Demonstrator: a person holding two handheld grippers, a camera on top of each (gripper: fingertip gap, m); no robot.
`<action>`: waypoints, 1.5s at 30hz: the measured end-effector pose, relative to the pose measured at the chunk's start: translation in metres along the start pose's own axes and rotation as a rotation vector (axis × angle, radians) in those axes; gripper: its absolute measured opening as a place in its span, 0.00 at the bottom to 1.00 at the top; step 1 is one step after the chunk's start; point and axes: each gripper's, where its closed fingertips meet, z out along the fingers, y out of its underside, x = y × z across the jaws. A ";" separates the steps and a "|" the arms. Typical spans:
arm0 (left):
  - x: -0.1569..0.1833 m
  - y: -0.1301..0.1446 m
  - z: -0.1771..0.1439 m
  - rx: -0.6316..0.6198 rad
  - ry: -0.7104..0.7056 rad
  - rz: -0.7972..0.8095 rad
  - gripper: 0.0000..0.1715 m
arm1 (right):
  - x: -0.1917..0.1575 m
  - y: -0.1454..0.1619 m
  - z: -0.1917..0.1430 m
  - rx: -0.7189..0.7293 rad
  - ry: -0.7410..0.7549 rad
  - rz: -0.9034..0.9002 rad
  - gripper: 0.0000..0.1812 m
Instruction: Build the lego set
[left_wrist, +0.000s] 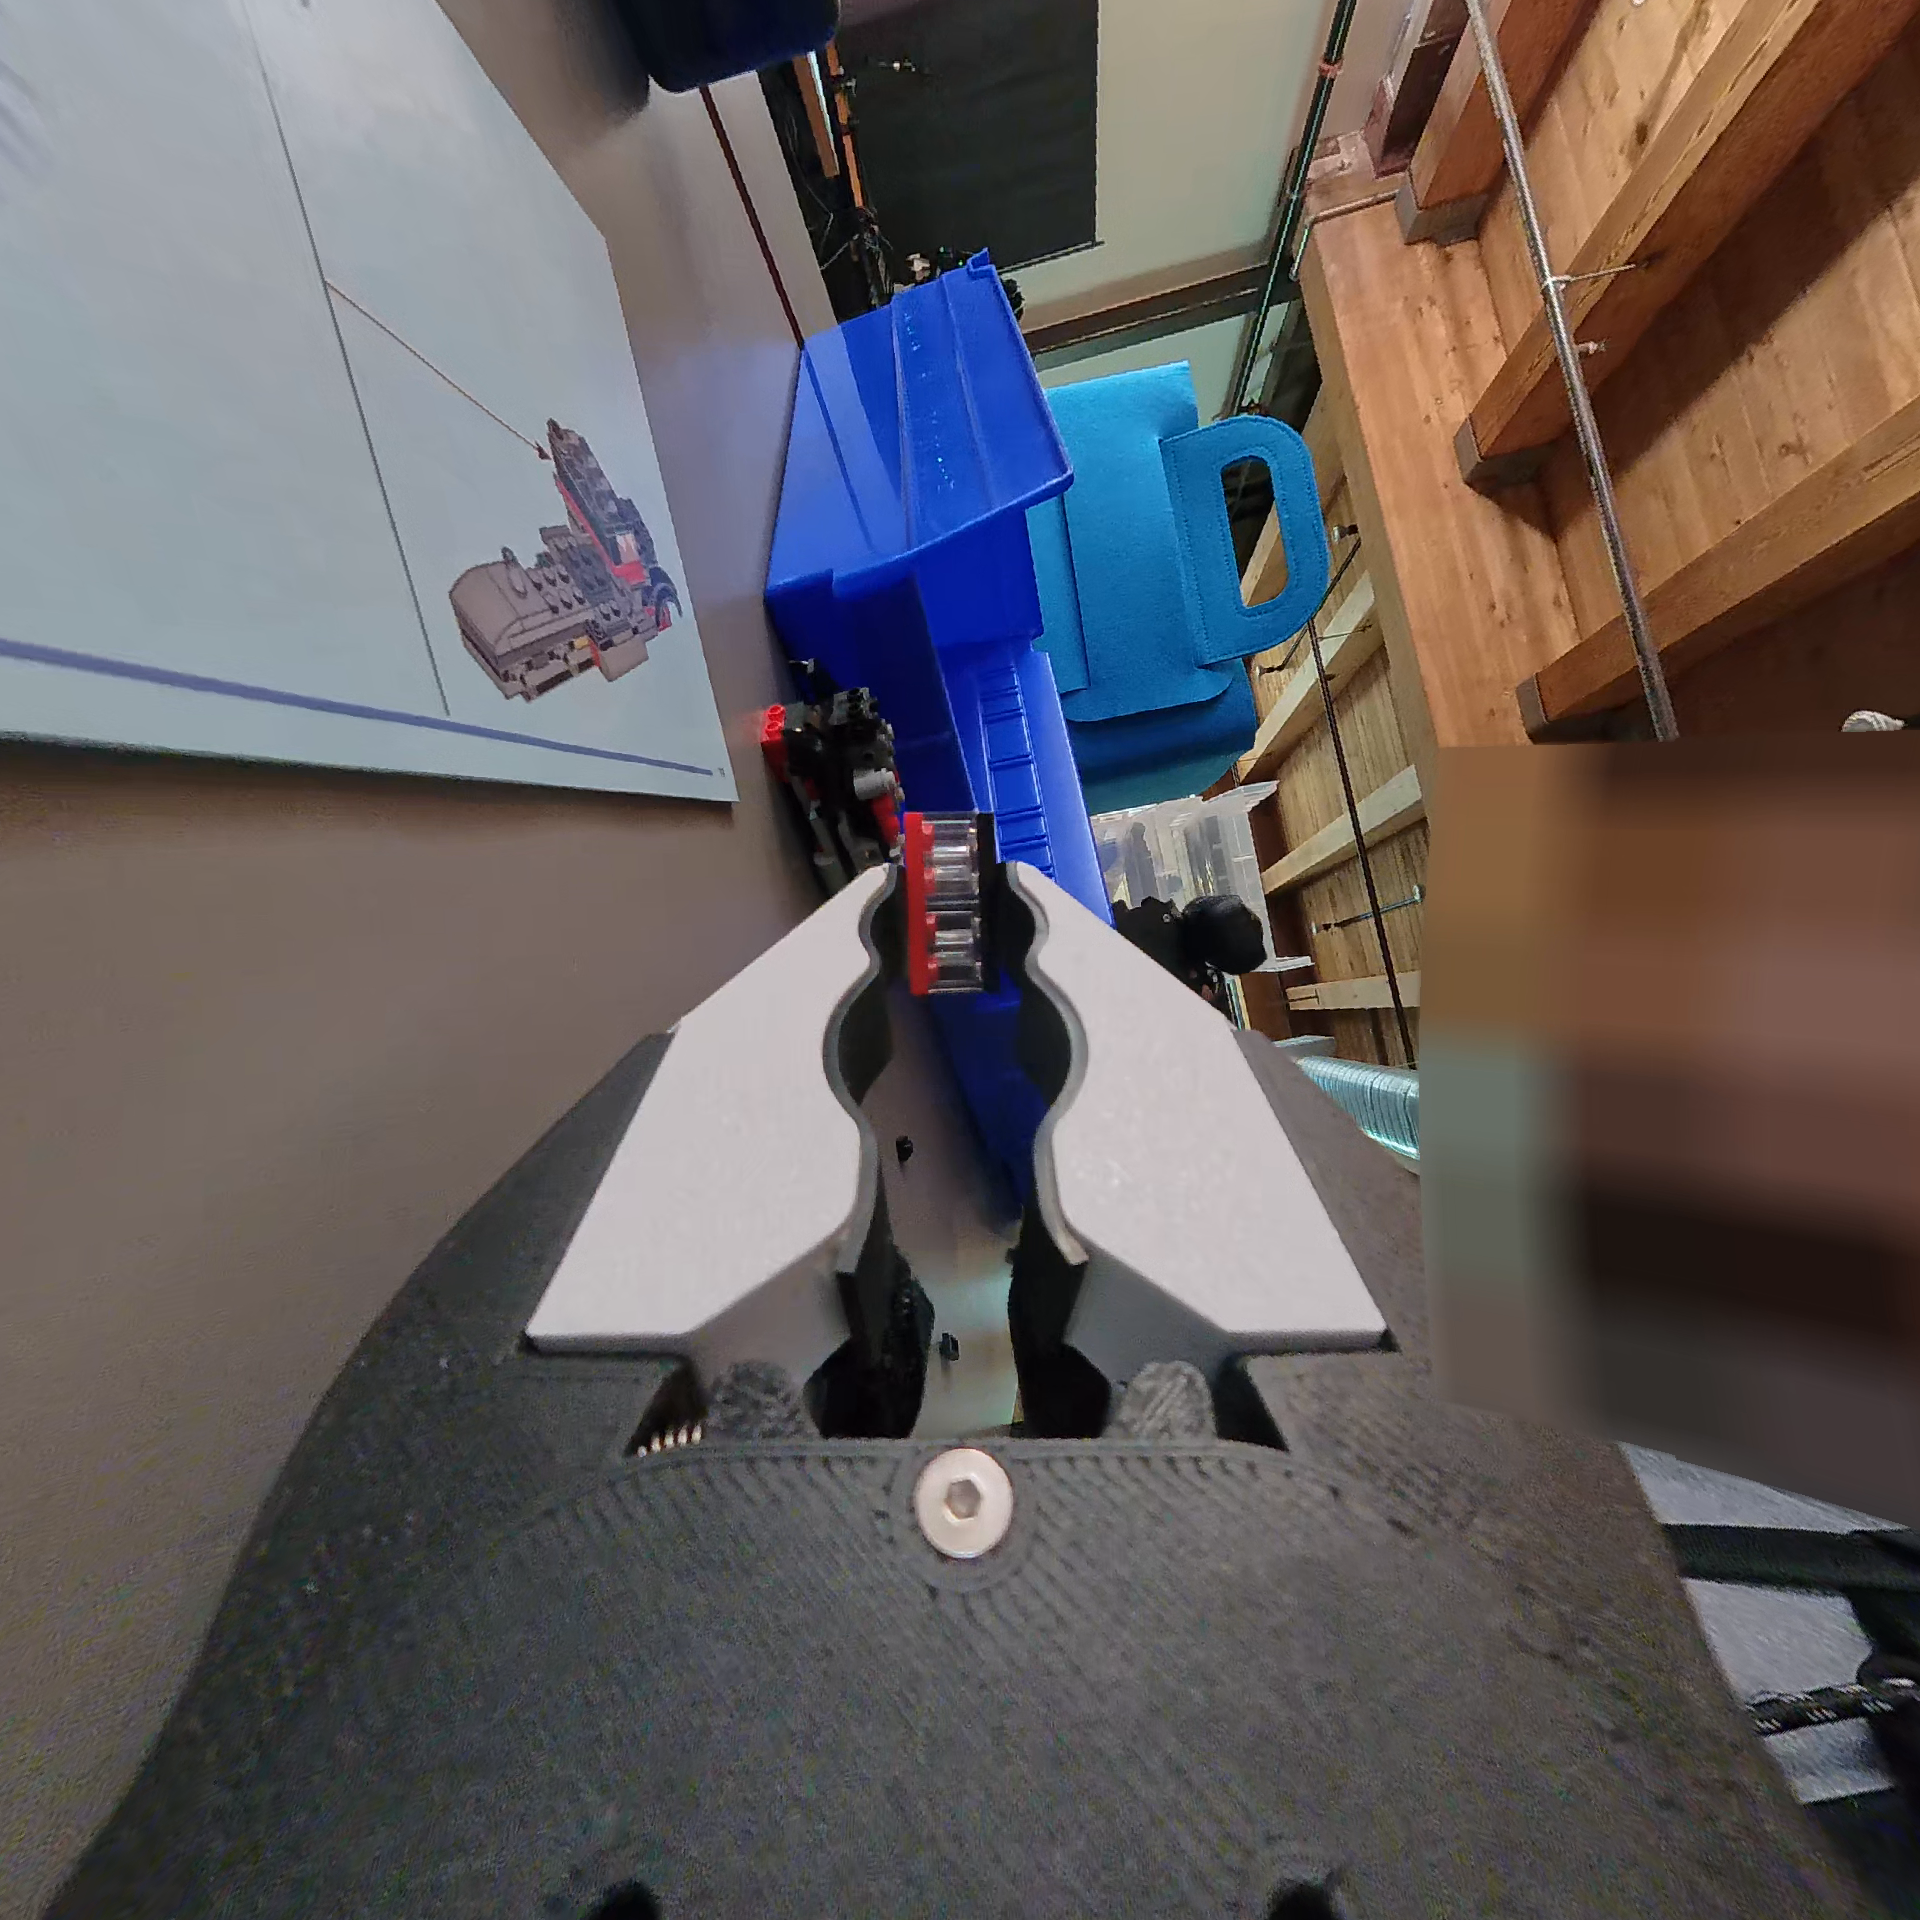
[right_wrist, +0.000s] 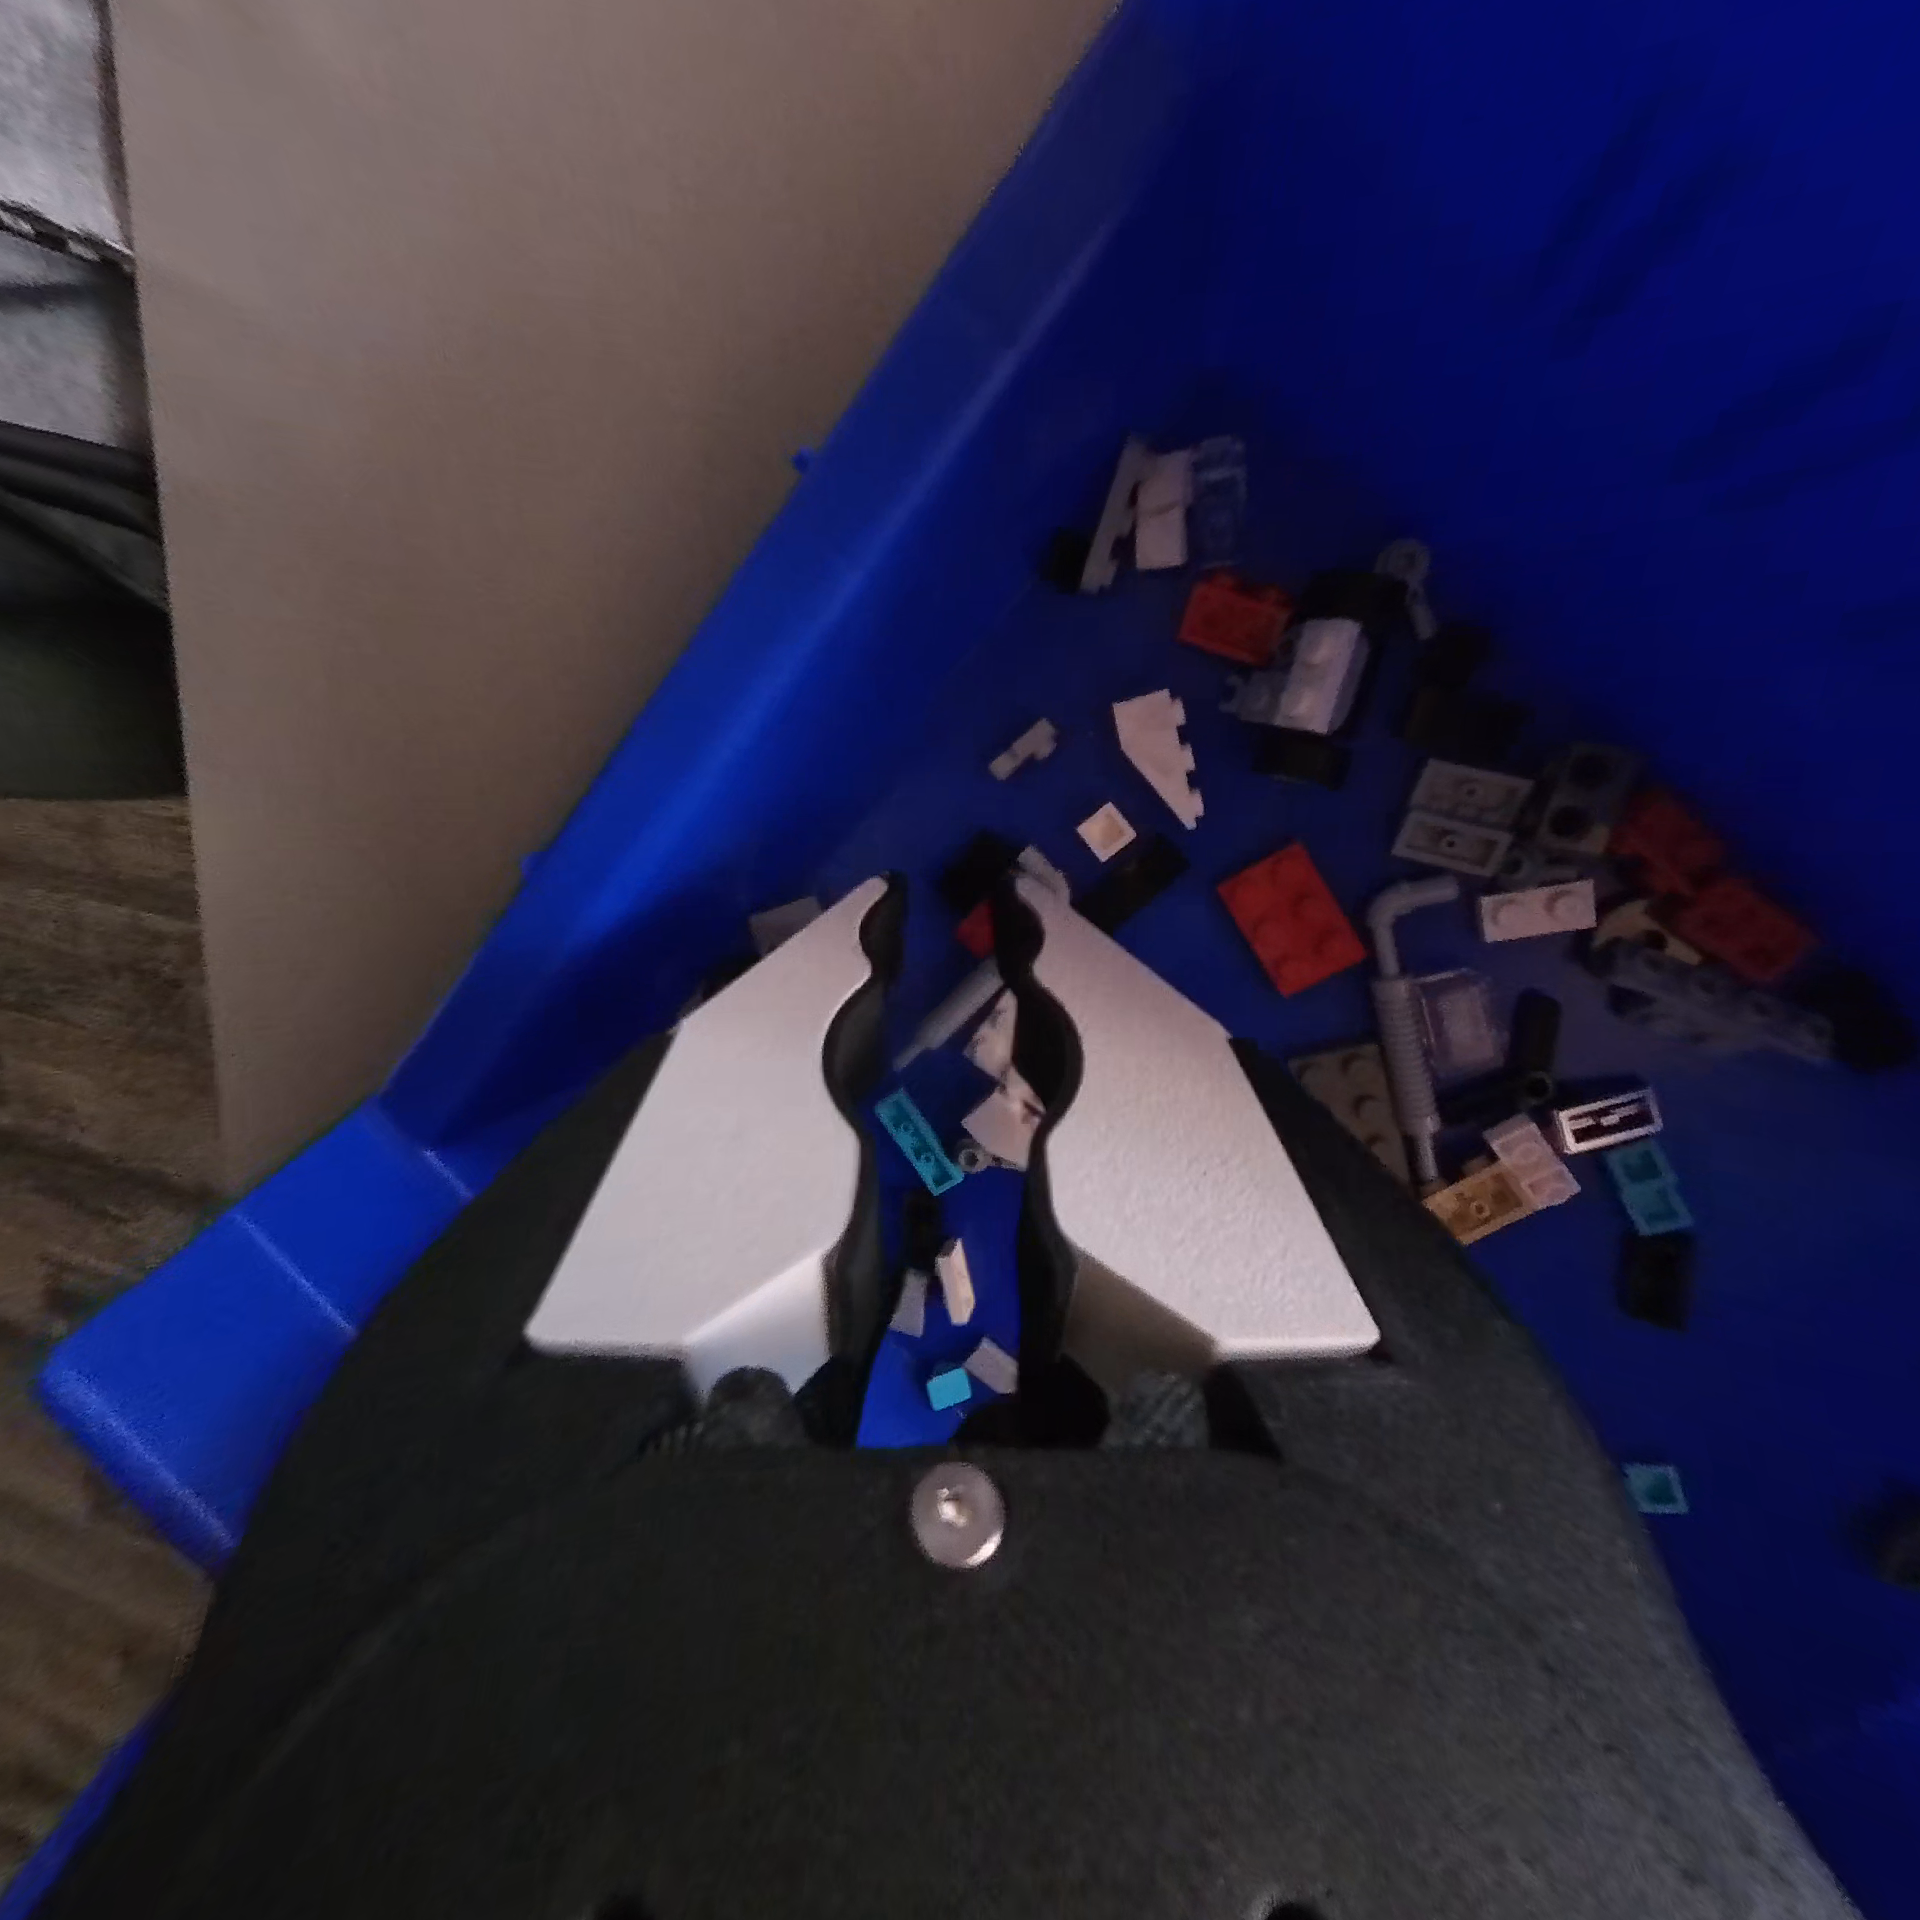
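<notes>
Left gripper (left_wrist: 948, 902) fingers clamping small red-and-clear lego piece (left_wrist: 943, 902), right gripper (right_wrist: 951, 904) fingers parted over loose bricks in blue plastic bin (right_wrist: 1455, 260)

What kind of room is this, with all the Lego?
Probably a workshop or lab. Wooden shelving lines one side, a blue bin holds loose Lego pieces, and a building instruction sheet lies on the table.

A: What's in the left claw (left_wrist: 951, 904)?
B: A small red and clear lego piece (left_wrist: 943, 902), pinched between the grey fingertips (left_wrist: 831, 935).
A: And behind it?
B: A partly built black and red lego model (left_wrist: 836, 774) on the worktop (left_wrist: 364, 987), just beside the blue bin (left_wrist: 914, 540). The instruction sheet (left_wrist: 312, 416) lies to the left.
</notes>
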 end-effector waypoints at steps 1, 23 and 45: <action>0.000 0.000 0.000 0.000 0.000 0.000 0.10 | 0.001 0.000 0.000 -0.001 0.010 -0.004 0.11; 0.008 0.001 -0.003 -0.004 0.051 0.009 0.10 | 0.010 -0.006 0.006 0.007 0.180 -0.149 0.06; 0.015 0.003 -0.005 -0.009 0.094 0.017 0.10 | 0.022 -0.015 0.001 -0.021 0.268 -0.128 0.03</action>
